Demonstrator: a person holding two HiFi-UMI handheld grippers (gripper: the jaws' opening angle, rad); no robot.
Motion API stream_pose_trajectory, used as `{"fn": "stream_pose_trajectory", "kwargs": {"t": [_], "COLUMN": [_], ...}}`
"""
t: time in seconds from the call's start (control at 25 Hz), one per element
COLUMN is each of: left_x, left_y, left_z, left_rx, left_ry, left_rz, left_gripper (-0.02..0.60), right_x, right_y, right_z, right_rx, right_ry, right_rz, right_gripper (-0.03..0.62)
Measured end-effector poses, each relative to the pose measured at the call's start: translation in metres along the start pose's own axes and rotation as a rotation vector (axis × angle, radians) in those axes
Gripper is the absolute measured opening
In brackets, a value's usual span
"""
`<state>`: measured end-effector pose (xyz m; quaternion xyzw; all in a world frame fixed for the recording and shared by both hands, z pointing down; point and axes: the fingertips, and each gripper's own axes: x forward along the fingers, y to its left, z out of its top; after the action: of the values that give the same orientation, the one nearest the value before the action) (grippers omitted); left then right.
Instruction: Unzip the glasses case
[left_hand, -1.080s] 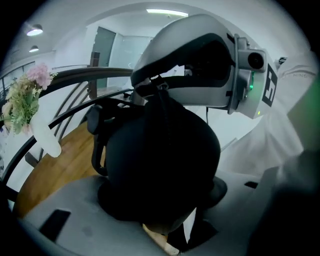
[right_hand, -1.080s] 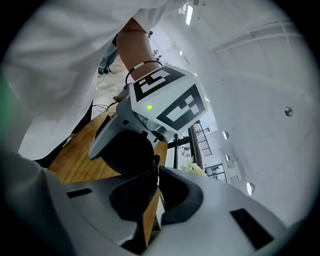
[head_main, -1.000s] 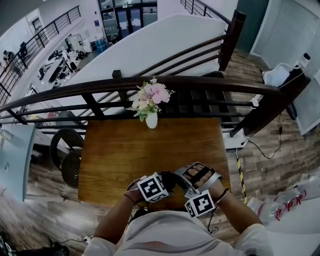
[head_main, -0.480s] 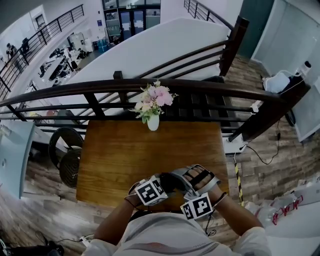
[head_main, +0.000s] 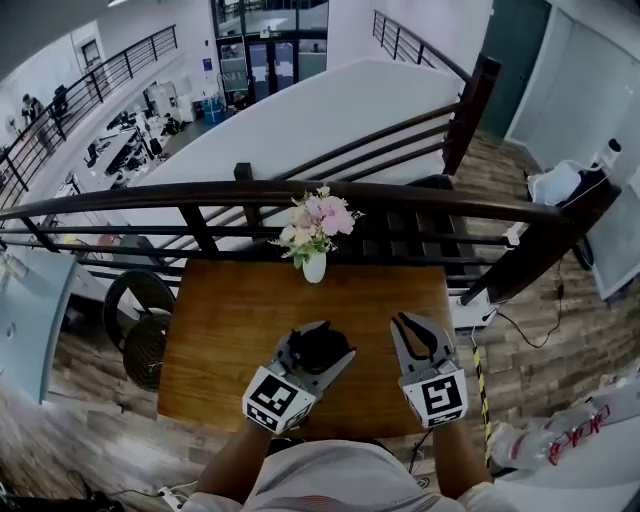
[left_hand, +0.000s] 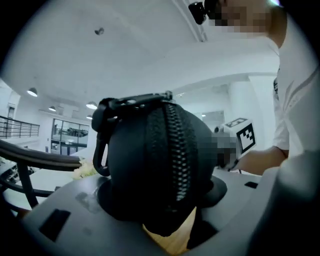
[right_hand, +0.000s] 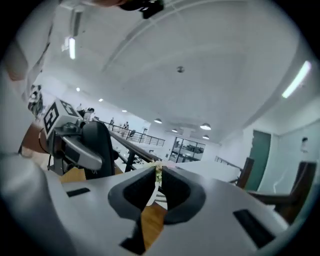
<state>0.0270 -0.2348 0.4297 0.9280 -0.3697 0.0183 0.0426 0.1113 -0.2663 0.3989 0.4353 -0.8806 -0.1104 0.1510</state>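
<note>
The black glasses case (head_main: 319, 347) hangs over the wooden table (head_main: 230, 300), with my left gripper (head_main: 322, 345) shut on it across its width. In the left gripper view the case (left_hand: 160, 170) fills the space between the pads, its zipper (left_hand: 176, 150) running down the middle and a carrying loop (left_hand: 101, 145) on its left side. My right gripper (head_main: 414, 330) is to the right of the case and apart from it. Its jaws are opening, with a thin slit and nothing between the pads (right_hand: 175, 192). From the right gripper view the case (right_hand: 99, 147) shows at left.
A white vase of pink flowers (head_main: 316, 235) stands at the table's far edge. A dark wooden railing (head_main: 420, 195) runs behind it. Beside the table's left edge, a round black stool (head_main: 135, 300) sits on the floor. A cable trails on the floor at right (head_main: 530, 300).
Both grippers rose from close to my body out over the table. The right gripper came away from the case and now sits apart, to its right. The left gripper still holds the case.
</note>
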Motion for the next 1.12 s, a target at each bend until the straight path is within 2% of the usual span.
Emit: {"fn": "stream_pose_trajectory", "kwargs": {"t": [0.12,0.2,0.36,0.76,1.12], "left_x": [-0.017,-0.030,-0.047,-0.044,-0.047], "left_y": [0.023,0.037,0.057,0.050,0.049], "left_z": [0.022,0.030,0.030,0.025,0.019], "left_rx": [0.043,0.060,0.012,-0.023,-0.036], "left_ry": [-0.070,-0.108,-0.145,-0.126,-0.105], "left_rz": [0.134,0.220,0.310,0.291,0.307], "left_gripper": [0.262,0.262,0.262,0.262,0.262], "right_x": [-0.007,-0.012,-0.019,-0.018,-0.019], "right_y": [-0.026,-0.039,-0.048,-0.038,-0.030], "right_z": [-0.027,-0.037,-0.047,-0.054,-0.056], "right_rx": [0.163,0.236,0.301,0.319,0.320], "right_ry": [0.031,0.034,0.020,0.024,0.024], "right_rz": [-0.059,-0.095,-0.140,-0.108,-0.086], "right_gripper": [0.052,0.052,0.051,0.051,0.051]}}
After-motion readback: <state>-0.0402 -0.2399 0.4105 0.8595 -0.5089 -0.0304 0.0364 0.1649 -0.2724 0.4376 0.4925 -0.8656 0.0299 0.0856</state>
